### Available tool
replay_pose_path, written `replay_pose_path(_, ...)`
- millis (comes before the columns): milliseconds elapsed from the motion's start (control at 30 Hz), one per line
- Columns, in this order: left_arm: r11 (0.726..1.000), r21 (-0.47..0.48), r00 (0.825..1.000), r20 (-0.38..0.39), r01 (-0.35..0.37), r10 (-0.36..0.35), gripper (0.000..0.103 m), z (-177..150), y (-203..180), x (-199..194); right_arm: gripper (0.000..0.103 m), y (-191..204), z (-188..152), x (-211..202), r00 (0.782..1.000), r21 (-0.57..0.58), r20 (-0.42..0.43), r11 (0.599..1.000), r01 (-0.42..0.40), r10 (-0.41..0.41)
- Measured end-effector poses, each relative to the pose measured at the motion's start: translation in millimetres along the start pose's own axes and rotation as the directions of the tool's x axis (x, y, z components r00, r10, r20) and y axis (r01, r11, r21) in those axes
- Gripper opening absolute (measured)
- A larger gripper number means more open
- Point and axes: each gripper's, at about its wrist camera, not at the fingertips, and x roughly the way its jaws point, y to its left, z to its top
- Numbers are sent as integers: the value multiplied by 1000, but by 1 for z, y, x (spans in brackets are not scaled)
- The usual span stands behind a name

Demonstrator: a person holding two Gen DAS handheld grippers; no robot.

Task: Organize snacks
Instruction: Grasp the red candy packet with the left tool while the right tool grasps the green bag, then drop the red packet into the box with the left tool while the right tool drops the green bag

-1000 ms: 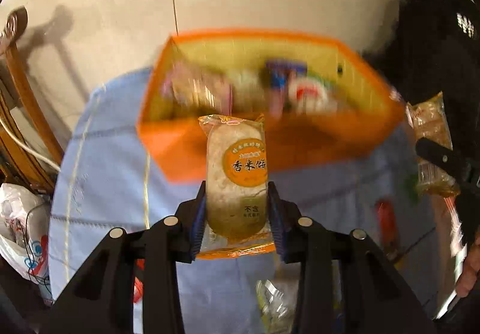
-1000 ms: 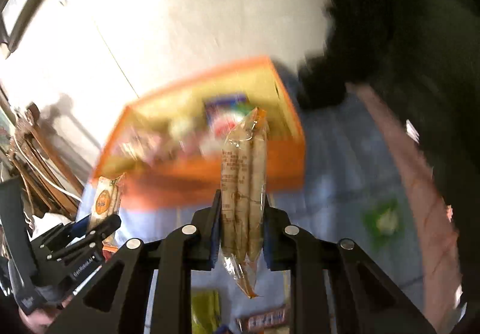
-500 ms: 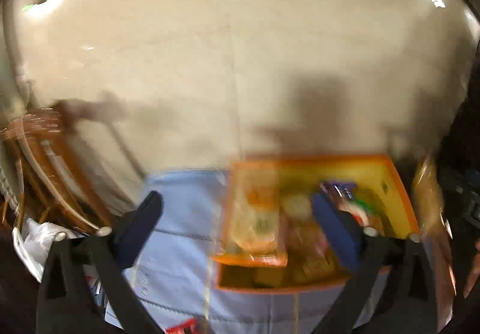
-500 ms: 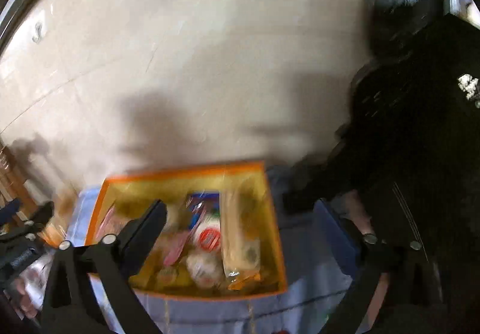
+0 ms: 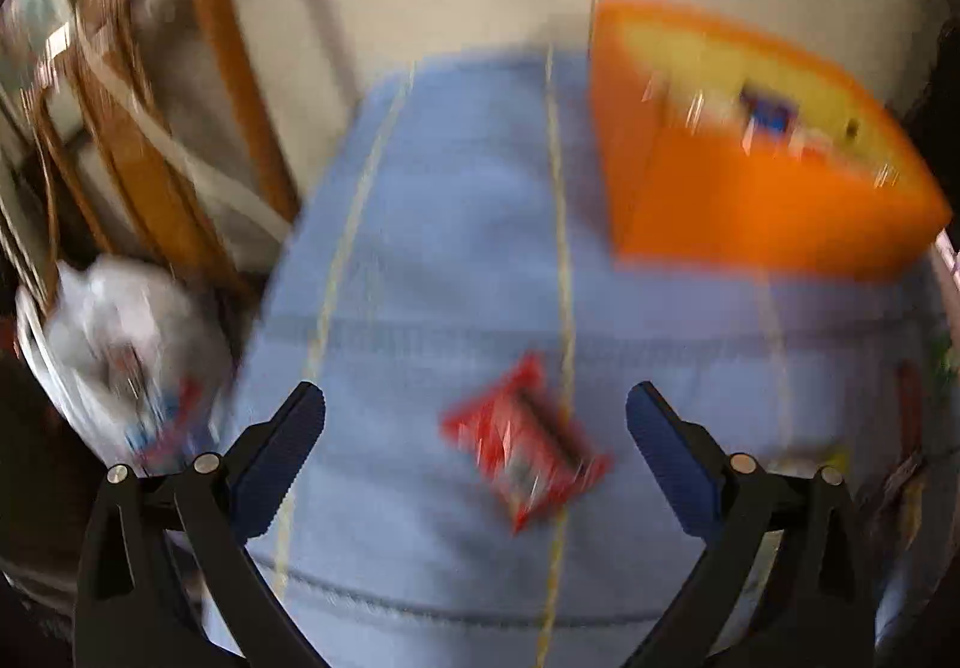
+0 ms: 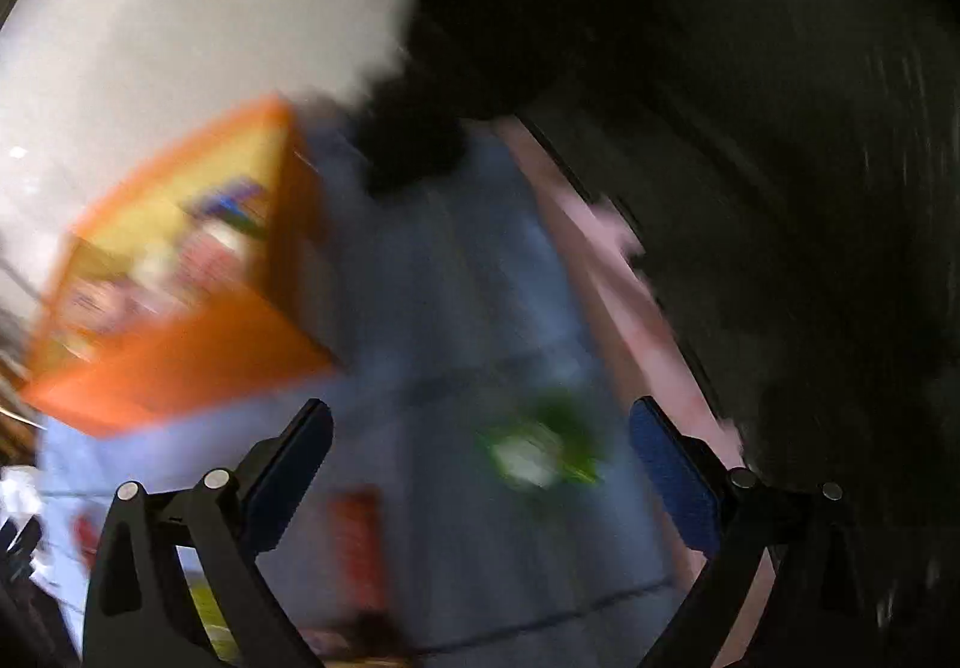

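We locate the next candidate snacks on the blue tablecloth (image 5: 456, 272): a red snack packet (image 5: 525, 455) lies flat at roughly 12 o'clock from the left gripper (image 5: 475, 422), framed between its spread fingers, and a green packet (image 6: 540, 452) lies likewise ahead of the right gripper (image 6: 480, 449), slightly toward 1 o'clock. Both grippers are wide apart and carry nothing; we judge this spread suits a descent over a flat packet. The orange storage box (image 5: 762, 176) stands at 1 o'clock in the left wrist view and at 10 o'clock in the right wrist view, well apart from both packets; snacks already lie inside it, though blur hides their type. A second red packet (image 6: 357, 542) lies at 7 o'clock from the green one. Beyond the cloth edge, a wooden chair (image 5: 138, 128) and a white plastic bag (image 5: 126, 344) sit at 9 to 10 o'clock in the left view. Dark clothing (image 6: 720, 128) fills the right view at 2 o'clock.
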Motion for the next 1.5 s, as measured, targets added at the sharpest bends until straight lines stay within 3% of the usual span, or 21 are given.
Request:
replay_pose_path(67,999,-15,999,-26,28,-29,99,-19,5,17,99,-12,-12,23,999,-8,-8,999,39,-39)
replay_pose_path(133,1000,6,999,-39,-5,5,99,-28,2,32,99,-19,-17,43,999,-2,-26,999,48,-48)
replay_pose_path(267,998,15,996,-77,56,-55,99,-38,-14,57,99,-23,-27,76,997,23,-79,1000,17,-15)
replay_pose_path(367,999,6,999,-17,43,-43,99,-38,-20,62,98,-21,-37,85,998,35,-54,999,38,-36)
replay_pose_path(400,998,-8,998,-4,58,-58,99,-39,-19,63,88,-17,-39,84,998,16,-34,998,57,-57)
replay_pose_path(433,997,-25,998,-2,69,-69,99,-40,-18,63,58,-13,-41,80,999,4,-10,999,47,-47)
replay_pose_path(500,997,-4,997,10,78,-78,88,-41,-21,60,39,-4,-43,73,999,-8,-2,999,47,-47)
replay_pose_path(533,996,15,996,27,89,-90,63,-43,-24,56,38,-1,-44,72,999,-2,-11,1000,32,-32)
replay_pose_path(567,996,47,996,36,80,-82,49,-43,-30,51,38,1,-46,70,1000,5,-14,1000,6,-6)
replay_pose_path(667,994,68,996,6,83,-84,46,-42,-42,50,37,11,-49,56,1000,-18,7,1000,-14,15)
replay_pose_path(767,988,26,988,10,152,-153,45,-37,-48,41,37,21,-48,36,996,-14,13,996,-84,85)
replay_pose_path(867,979,59,978,61,195,-198,45,-19,-63,11,37,38,-45,6,990,-66,60,990,-122,126)
replay_pose_path(933,976,104,972,111,194,-205,46,0,-77,-13,37,49,-34,-13,976,-69,78,978,-197,202)
replay_pose_path(1067,968,107,949,198,227,-244,46,63,-98,-52,38,86,18,-46,924,-87,88,927,-364,371)
replay_pose_path(1133,961,106,937,220,254,-272,46,99,-106,-62,38,107,52,-59,919,-130,88,919,-373,385)
replay_pose_path(1267,969,139,928,288,202,-235,46,147,-121,-70,38,136,98,-68,916,-156,86,914,-375,391)
replay_pose_path(1367,973,121,938,267,195,-221,46,170,-126,-64,38,150,121,-69,925,-204,113,920,-335,362)
replay_pose_path(1400,972,124,937,268,197,-224,46,175,-127,-63,42,154,127,-68,920,-216,114,913,-346,376)
replay_pose_path(1433,972,121,935,271,203,-229,55,180,-130,-61,58,156,131,-68,913,-221,115,906,-360,391)
replay_pose_path(1467,975,108,936,276,196,-219,95,183,-132,-61,79,157,139,-62,914,-227,120,907,-355,388)
replay_pose_path(1500,980,92,934,297,179,-199,97,185,-133,-60,99,158,140,-61,917,-229,131,911,-343,378)
